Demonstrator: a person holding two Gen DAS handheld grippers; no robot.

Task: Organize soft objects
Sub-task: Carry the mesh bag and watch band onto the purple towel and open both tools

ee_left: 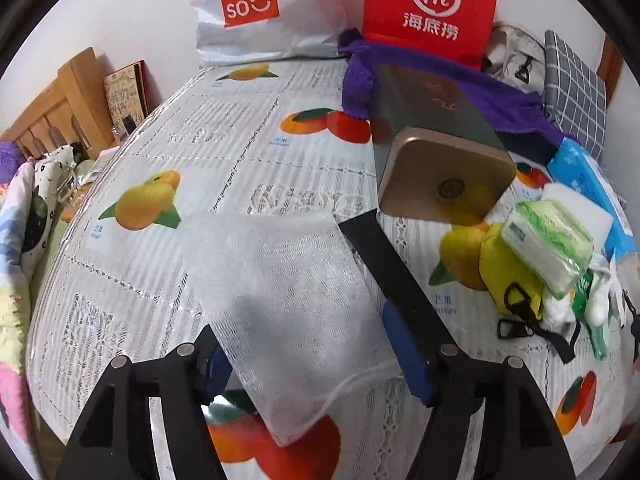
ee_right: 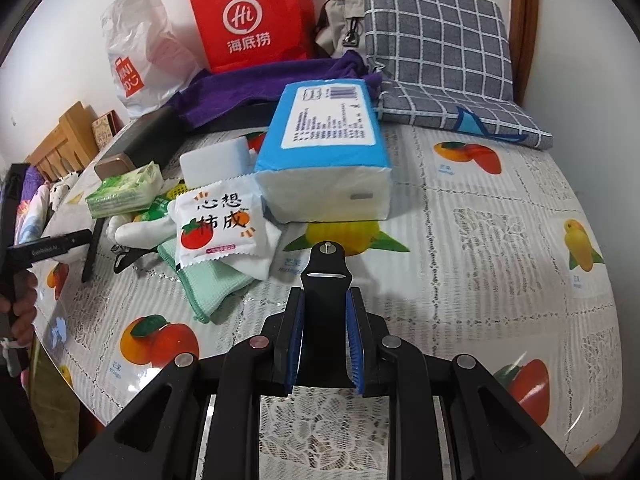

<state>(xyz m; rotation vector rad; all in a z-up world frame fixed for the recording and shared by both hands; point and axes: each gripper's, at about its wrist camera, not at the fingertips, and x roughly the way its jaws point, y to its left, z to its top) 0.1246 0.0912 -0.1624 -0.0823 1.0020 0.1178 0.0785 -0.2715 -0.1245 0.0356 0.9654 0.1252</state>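
In the left wrist view my left gripper [ee_left: 316, 356] is open, its jaws wide apart around a white mesh drawstring bag [ee_left: 280, 300] that lies between them; I cannot tell if a pad touches it. A pile of soft things lies at the right: a green tissue pack [ee_left: 548, 244], a yellow pouch [ee_left: 508, 272], a blue tissue pack [ee_left: 588, 176]. In the right wrist view my right gripper [ee_right: 326, 292] is shut and empty, a little in front of the big blue tissue pack [ee_right: 328, 148], a tomato-print packet [ee_right: 218, 224], a white sponge [ee_right: 216, 160] and a mint cloth [ee_right: 208, 284].
A fruit-print tablecloth [ee_right: 480, 240] covers the table. A dark box with a gold end [ee_left: 440, 140] lies on a purple cloth [ee_left: 512, 108]. A MINISO bag [ee_left: 256, 8], a red paper bag [ee_right: 252, 20] and a grey checked cushion [ee_right: 440, 56] stand at the back.
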